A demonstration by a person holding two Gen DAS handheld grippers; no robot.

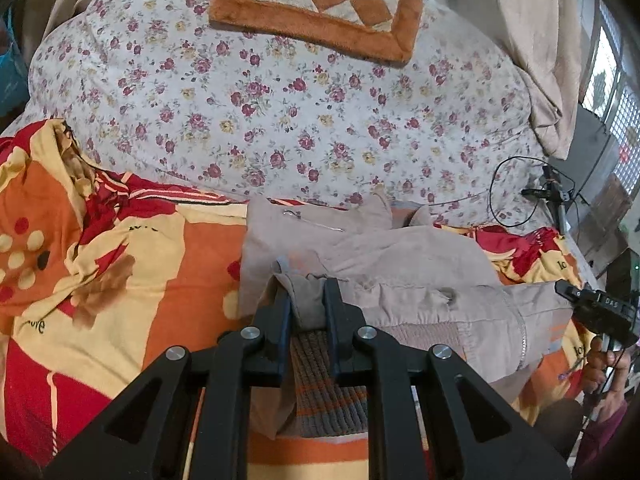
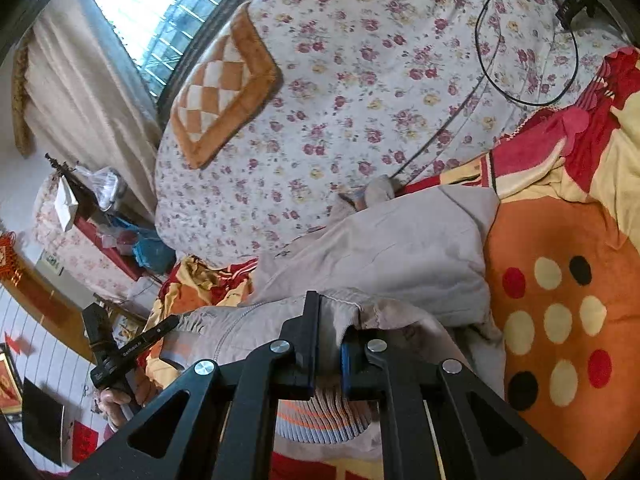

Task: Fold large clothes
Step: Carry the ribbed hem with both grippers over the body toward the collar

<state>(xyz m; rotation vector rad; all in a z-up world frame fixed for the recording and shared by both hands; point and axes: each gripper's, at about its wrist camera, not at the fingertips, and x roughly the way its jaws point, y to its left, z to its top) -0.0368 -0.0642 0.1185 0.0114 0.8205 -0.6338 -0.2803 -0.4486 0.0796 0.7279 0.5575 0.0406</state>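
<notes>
We found the left claw (image 1: 307, 300) clamped tight on the hem edge of the beige jacket (image 1: 404, 256), a bunched fold of cloth pinched between its two fingers. The right claw (image 2: 330, 336) was likewise closed on the same hem further along, with the striped ribbed lining showing just beneath its fingers. We judged that the two grips, spaced along one edge, were meant to carry that edge as a straight line over the rest of the garment, which is how a fold across the body would be made.

The jacket lay partly doubled on the orange and red blanket (image 1: 132, 280), its far part resting flat and its near edge raised in the claws. Beyond the jacket was the floral quilt (image 1: 280, 112), with a checked orange mat (image 1: 320, 4) on it further away. A black cable (image 1: 512, 196) looped on the quilt to the jacket's right.
</notes>
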